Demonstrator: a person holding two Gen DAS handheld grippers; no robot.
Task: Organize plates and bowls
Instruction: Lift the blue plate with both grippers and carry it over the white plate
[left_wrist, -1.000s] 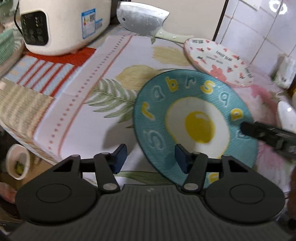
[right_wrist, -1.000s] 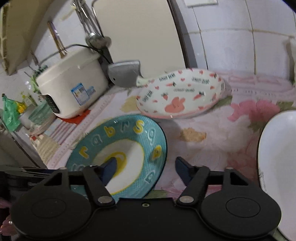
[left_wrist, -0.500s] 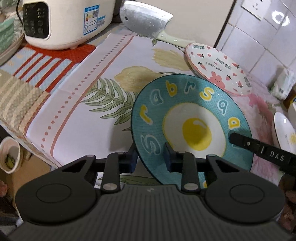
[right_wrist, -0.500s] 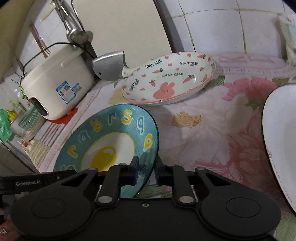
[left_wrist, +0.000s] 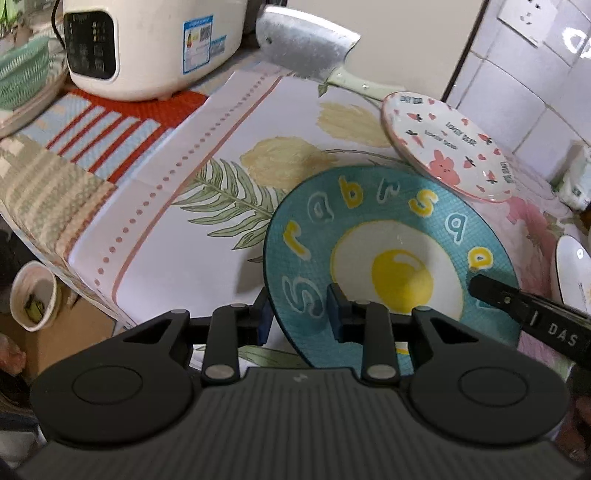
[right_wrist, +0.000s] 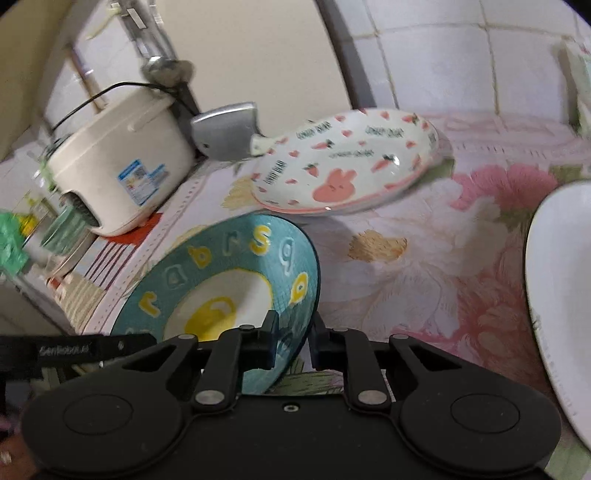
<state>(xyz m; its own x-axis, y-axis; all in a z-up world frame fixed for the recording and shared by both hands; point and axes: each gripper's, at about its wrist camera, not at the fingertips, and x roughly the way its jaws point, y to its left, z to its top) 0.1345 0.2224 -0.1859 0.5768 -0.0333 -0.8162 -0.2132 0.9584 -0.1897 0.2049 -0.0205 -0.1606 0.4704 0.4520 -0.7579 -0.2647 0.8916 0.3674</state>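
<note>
1. Left wrist view: the left gripper (left_wrist: 297, 314) is pressed onto the near-left rim of the teal egg plate (left_wrist: 388, 258), one blue pad below the rim and the other on the upper face beside the yellow yolk print.
2. Same view: the right gripper (left_wrist: 480, 286) enters from the right as a black finger marked "DAS", its tip lying on the plate's right rim.
3. Right wrist view: the right gripper (right_wrist: 291, 341) is pinched on the near rim of the teal egg plate (right_wrist: 236, 273), one finger over the printed face, the other under the edge. The plate is tilted, its right edge raised off the floral tablecloth (right_wrist: 424, 280).
4. The teal plate sits near the front of the counter, between both grippers.
5. Beyond it, far and to the right, the bunny plate (left_wrist: 448, 147) with hearts and carrots lies tilted, its far edge propped on the cleaver (left_wrist: 306, 48) handle.
6. A white dish (right_wrist: 561, 295) lies at the right edge, apart from the teal plate.
7. A cream rice cooker (left_wrist: 147, 40) stands at far left on a striped mat (left_wrist: 107, 125). A green basket (left_wrist: 22, 70) sits left of it.
8. The right wrist view is motion-blurred at its left margin; items there cannot be identified.
</note>
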